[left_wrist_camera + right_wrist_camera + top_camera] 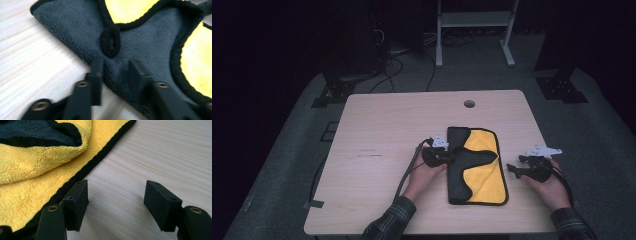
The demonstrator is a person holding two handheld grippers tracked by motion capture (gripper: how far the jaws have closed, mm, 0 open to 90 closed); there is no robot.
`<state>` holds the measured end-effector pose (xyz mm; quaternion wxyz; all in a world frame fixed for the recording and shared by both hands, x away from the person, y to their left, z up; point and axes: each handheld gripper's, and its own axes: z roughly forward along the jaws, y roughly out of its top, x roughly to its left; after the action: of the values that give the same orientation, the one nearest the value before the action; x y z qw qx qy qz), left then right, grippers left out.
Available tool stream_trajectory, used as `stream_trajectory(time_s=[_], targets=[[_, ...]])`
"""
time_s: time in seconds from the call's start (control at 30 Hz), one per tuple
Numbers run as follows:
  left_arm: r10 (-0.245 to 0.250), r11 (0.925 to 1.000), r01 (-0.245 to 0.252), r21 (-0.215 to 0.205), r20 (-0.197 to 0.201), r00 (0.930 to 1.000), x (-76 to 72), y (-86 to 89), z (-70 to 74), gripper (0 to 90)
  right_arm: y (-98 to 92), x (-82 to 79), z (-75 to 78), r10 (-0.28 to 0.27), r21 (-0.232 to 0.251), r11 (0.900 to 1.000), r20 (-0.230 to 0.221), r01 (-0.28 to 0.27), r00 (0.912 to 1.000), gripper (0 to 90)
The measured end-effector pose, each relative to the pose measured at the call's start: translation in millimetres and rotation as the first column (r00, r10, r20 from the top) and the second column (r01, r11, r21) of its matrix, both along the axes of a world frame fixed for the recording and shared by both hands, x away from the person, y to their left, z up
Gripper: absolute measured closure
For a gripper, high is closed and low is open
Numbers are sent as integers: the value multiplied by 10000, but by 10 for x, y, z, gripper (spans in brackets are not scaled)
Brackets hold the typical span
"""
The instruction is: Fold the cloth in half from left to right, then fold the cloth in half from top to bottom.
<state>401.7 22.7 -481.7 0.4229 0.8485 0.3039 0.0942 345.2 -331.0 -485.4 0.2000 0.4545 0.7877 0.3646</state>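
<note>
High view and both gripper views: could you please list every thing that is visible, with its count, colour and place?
cloth: one, yellow with dark grey side and black edging, partly folded, right of table centre
table: one, light wood, with a round hole near its far edge
white frame: one, on the floor behind the table
left gripper: one, black, jaws astride the cloth's grey left edge
right gripper: one, black, open over bare table beside the cloth's right edge
hands: two, checked sleeves, at the near edge
</note>
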Motion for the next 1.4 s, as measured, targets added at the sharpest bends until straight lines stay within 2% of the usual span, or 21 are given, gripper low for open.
stream_trajectory(time_s=[0.1,0.27,0.5,0.63,0.73,0.87,1.03,1.2,1.3,1.37,1.4], targets=[[36,9992,-56,-391,-514,9987,12,13,-8,833,1,0,0,-8,-5,10000,3,8,10000,347],[-40,9988,-13,-495,-1063,9943,6,88,8,854,1,-1,0,3,-4,10000,1,-3,10000,346],[-214,9990,165,-407,-1237,9921,-118,320,31,853,18,-9,5,155,-23,9999,-20,-155,9999,363],[-109,9984,29,-572,-1399,9901,-187,493,27,853,86,-12,49,343,-327,9989,-204,-350,9992,420],[28,9988,-97,-479,-1414,9899,-209,631,50,853,168,-19,82,595,-466,9971,-69,-598,9982,436],[162,9989,-226,-418,-1468,9890,-231,796,64,853,327,-47,176,1048,-246,9942,217,-1042,9943,447],[278,9990,-327,-316,-1462,9889,-278,1052,70,852,593,-70,300,1765,-132,9843,434,-1761,9833,455],[504,9980,-554,-294,-1484,9876,-307,1317,69,851,869,-50,384,2350,479,9702,495,-2373,9707,471],[567,9971,-636,-418,-1491,9872,-312,1404,52,849,1083,-1,435,2774,813,9562,541,-2811,9592,490],[577,9974,-630,-337,-1403,9884,-320,1400,48,846,1251,42,470,3089,675,9475,587,-3125,9493,497],[582,9976,-627,-288,-1373,9888,-323,1394,50,844,1386,87,493,3312,742,9392,612,-3352,9416,510]])
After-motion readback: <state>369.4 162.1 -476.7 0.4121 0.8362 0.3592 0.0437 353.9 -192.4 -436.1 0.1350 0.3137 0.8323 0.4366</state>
